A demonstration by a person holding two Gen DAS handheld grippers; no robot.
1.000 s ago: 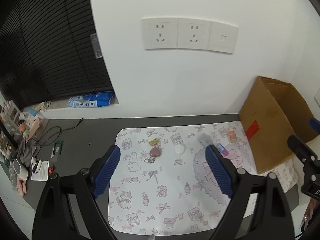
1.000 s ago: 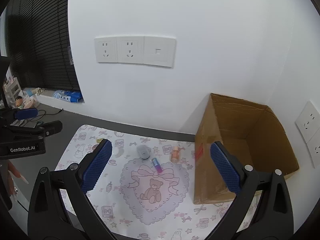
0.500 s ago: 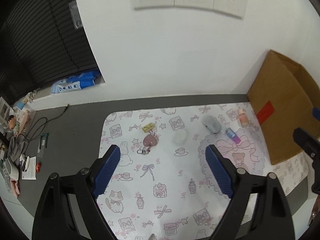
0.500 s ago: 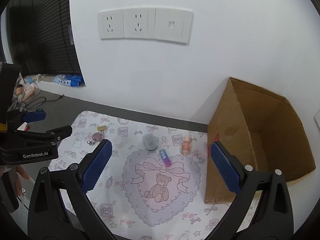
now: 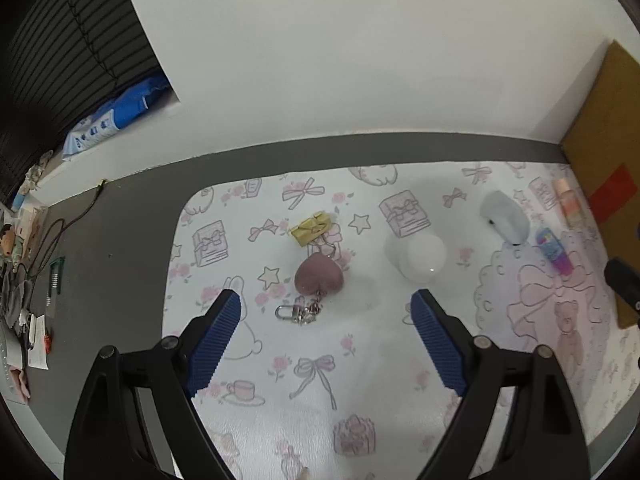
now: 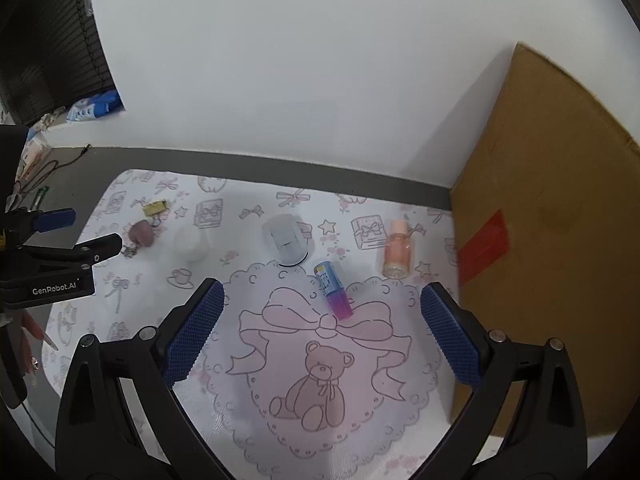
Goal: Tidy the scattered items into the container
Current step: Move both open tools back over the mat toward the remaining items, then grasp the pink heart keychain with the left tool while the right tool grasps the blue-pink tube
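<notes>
My left gripper point(image 5: 325, 312) is open above the patterned mat point(image 5: 360, 360), just short of a pink heart keychain point(image 5: 318, 278). A gold wrapped piece point(image 5: 311, 227), a white round jar point(image 5: 420, 256) and a grey pouch point(image 5: 503, 218) lie beyond. My right gripper point(image 6: 320, 304) is open, low over the mat point(image 6: 320, 360), with a blue-purple tube point(image 6: 333, 290) between its fingers' line. A peach bottle point(image 6: 397, 249) and the grey pouch point(image 6: 286, 240) lie behind it. The cardboard box point(image 6: 552, 240) stands at the right.
A white wall runs close behind the mat. The dark desk point(image 5: 100, 280) at the left carries cables and small clutter. The left gripper's body point(image 6: 52, 268) shows at the left edge of the right wrist view. A blue packet point(image 5: 116, 116) lies on the sill.
Both grippers have dropped and moved forward toward the mat; the items look larger. The wall sockets have left both views. Both stay open.
</notes>
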